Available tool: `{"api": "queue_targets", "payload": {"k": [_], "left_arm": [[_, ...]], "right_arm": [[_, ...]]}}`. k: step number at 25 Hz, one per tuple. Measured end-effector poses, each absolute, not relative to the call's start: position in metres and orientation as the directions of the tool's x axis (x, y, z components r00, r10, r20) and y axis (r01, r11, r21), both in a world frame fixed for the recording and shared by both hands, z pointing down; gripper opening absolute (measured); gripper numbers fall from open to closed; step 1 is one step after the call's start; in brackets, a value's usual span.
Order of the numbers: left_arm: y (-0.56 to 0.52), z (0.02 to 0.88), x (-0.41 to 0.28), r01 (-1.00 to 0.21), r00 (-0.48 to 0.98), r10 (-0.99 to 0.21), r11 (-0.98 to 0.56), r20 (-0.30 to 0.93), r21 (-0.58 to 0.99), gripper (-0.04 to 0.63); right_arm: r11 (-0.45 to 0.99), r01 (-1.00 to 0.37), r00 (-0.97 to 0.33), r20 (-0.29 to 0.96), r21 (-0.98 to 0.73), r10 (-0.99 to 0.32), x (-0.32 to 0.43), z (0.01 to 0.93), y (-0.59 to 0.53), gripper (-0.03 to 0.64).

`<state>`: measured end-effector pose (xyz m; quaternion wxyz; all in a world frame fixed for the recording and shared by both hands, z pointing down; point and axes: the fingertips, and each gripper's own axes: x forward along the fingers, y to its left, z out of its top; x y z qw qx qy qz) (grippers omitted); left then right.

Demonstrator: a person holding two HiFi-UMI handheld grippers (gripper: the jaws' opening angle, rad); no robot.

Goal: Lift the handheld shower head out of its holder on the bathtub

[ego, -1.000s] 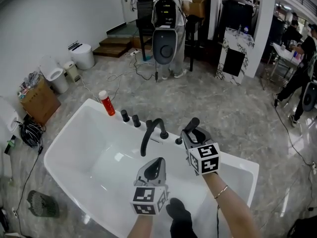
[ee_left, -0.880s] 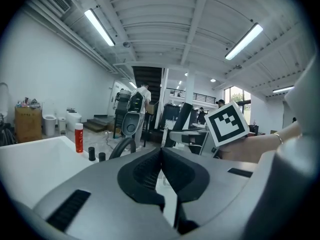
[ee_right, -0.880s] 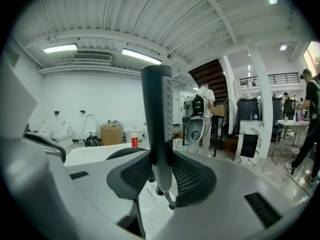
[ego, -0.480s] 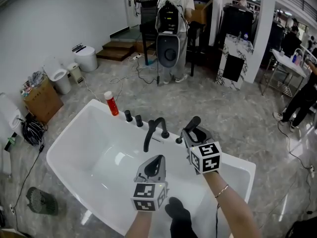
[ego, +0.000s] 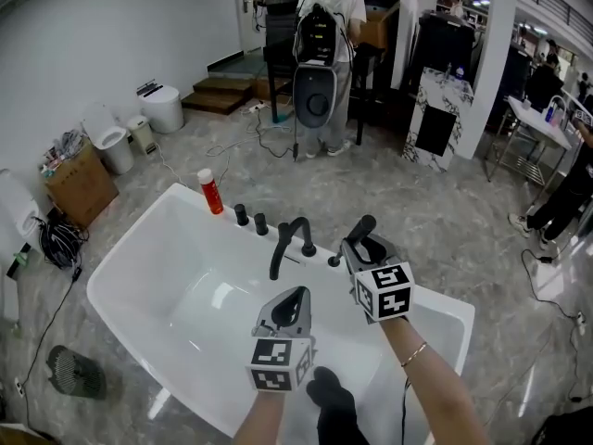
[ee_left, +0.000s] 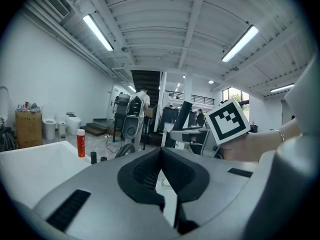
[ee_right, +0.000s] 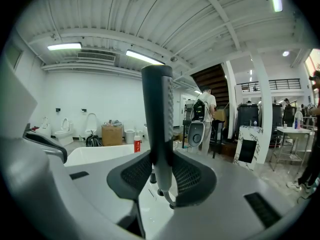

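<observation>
The handheld shower head (ego: 361,229) is a dark slim wand standing upright, held above the white bathtub's (ego: 139,248) far rim. My right gripper (ego: 367,245) is shut on the shower head (ee_right: 157,115), and the pads clamp its lower shaft in the right gripper view (ee_right: 162,176). A thin hose end hangs below the grip. My left gripper (ego: 295,306) hovers over the tub basin to the left of the right one, shut with nothing between its pads (ee_left: 161,170). The left gripper view also shows the shower head (ee_left: 186,111) beside the right gripper's marker cube.
A black curved faucet (ego: 288,243) and two black knobs (ego: 251,219) stand on the tub rim, with a red bottle (ego: 211,192) at the rim's left end. A person with a backpack (ego: 320,40) stands beyond. Toilets, a cardboard box (ego: 79,182) and cables lie on the left.
Both grippers have risen slightly over the tub. The right one keeps its hold on the shower head, and the left stays shut and empty.
</observation>
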<state>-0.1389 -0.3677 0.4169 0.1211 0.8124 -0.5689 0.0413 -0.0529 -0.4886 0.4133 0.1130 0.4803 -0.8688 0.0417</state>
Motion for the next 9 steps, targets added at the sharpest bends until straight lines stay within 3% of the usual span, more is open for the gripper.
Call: {"api": "queue_targets", "payload": {"k": [9], "left_arm": [[-0.372, 0.427, -0.147, -0.933, 0.353, -0.914, -0.329, 0.202, 0.144, 0.020]], "right_arm": [[0.539, -0.841, -0.517, 0.228, 0.045, -0.825, -0.065, 0.418, -0.494, 0.130]]}}
